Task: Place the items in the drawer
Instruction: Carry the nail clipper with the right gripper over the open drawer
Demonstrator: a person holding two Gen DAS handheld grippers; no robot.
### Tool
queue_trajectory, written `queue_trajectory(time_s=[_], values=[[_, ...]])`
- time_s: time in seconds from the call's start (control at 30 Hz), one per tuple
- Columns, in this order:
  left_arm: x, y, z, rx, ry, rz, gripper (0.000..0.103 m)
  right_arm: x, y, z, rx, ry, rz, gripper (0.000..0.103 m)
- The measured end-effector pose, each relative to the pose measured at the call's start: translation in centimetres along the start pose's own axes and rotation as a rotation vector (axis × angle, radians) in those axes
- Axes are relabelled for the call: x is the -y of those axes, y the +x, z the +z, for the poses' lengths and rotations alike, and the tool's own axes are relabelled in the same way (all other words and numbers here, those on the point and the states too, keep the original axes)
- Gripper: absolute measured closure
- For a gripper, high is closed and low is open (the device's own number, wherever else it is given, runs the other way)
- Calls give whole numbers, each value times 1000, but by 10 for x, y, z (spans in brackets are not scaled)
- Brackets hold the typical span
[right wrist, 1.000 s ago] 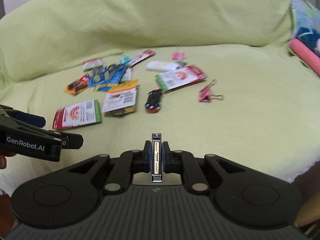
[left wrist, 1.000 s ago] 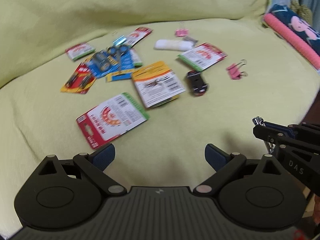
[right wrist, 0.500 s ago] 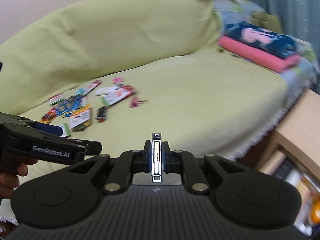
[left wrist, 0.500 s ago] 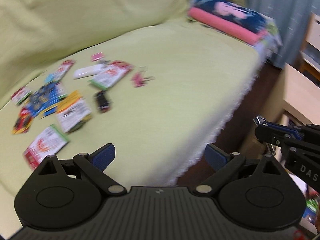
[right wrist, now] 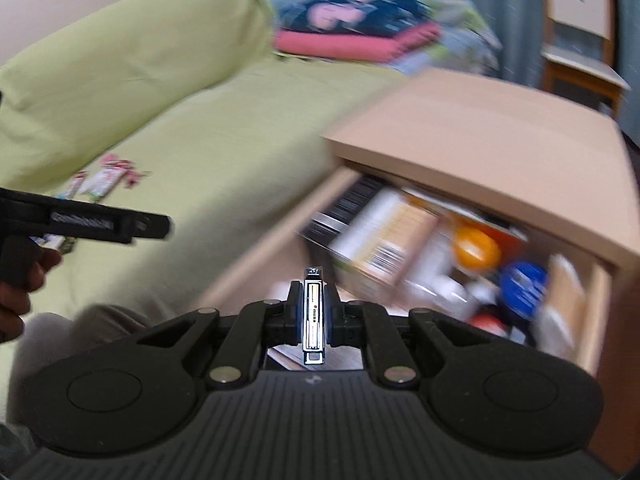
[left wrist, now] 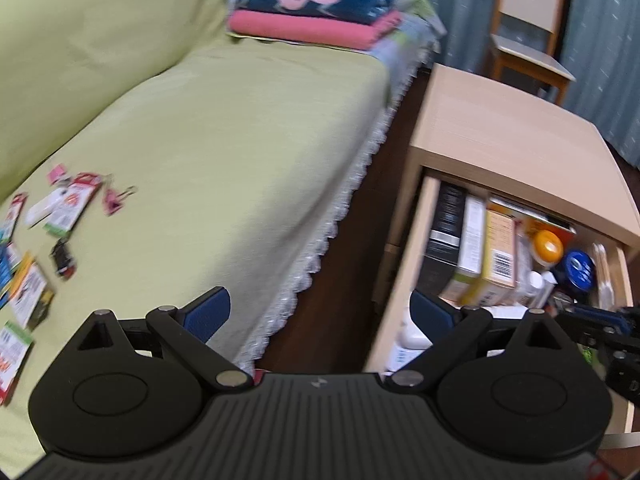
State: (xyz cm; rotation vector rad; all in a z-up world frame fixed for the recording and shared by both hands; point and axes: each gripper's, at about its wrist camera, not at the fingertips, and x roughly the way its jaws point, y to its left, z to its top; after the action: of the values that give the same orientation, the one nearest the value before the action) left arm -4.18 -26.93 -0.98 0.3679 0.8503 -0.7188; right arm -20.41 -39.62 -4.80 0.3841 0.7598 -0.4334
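My right gripper [right wrist: 313, 292] is shut on a slim silver nail clipper [right wrist: 313, 320], which stands upright between the pads. It hovers over the front of the open wooden drawer [right wrist: 272, 244], which is crammed with boxes, an orange lid and a blue tin. My left gripper [left wrist: 320, 312] is open with nothing in it, above the gap between the sofa edge and the drawer [left wrist: 400, 280]. Card packets [left wrist: 68, 208], pink binder clips [left wrist: 112, 200] and a small black item [left wrist: 62, 260] lie on the green sofa cover at the far left.
The drawer belongs to a light wood cabinet [left wrist: 500, 132] beside the sofa. A strip of dark floor [left wrist: 348, 248] separates them. Folded blankets [left wrist: 312, 12] lie at the sofa's far end; a wooden chair [left wrist: 528, 40] stands behind. A hand [right wrist: 16, 288] holds the left gripper.
Both grippers have swung right, from over the scattered items on the sofa to the open drawer. The right gripper has kept the nail clipper throughout; the left has stayed open.
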Motion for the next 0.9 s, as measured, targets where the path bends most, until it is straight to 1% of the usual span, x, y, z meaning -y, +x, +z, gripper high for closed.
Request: queue_trajectory(time_s=[0.1, 0.2, 0.3, 0.4, 0.57, 0.63, 0.73, 0.83, 0.9], values=[[18, 8, 2, -15, 32, -21, 6, 32, -2, -8, -41, 59, -71, 94], [33, 15, 3, -27, 61, -33, 6, 56, 4, -13, -83, 109, -119, 94], [38, 24, 6, -38, 84, -39, 6, 73, 17, -17, -111, 134, -132, 94], [44, 28, 7, -45, 97, -40, 6, 77, 42, -17, -160, 129, -120, 94], [41, 34, 9, -55, 100, -34, 6, 78, 86, -17, -288, 107, -115, 94], [40, 37, 11, -59, 94, -31, 6, 76, 99, -19, -326, 77, -110, 94], [36, 40, 11, -64, 84, -30, 6, 70, 113, -20, -357, 2, -112, 94], [35, 43, 11, -69, 80, -30, 6, 67, 123, -19, -391, -32, -102, 94], [35, 44, 11, -70, 79, -32, 6, 62, 126, -17, -394, -82, -137, 94]])
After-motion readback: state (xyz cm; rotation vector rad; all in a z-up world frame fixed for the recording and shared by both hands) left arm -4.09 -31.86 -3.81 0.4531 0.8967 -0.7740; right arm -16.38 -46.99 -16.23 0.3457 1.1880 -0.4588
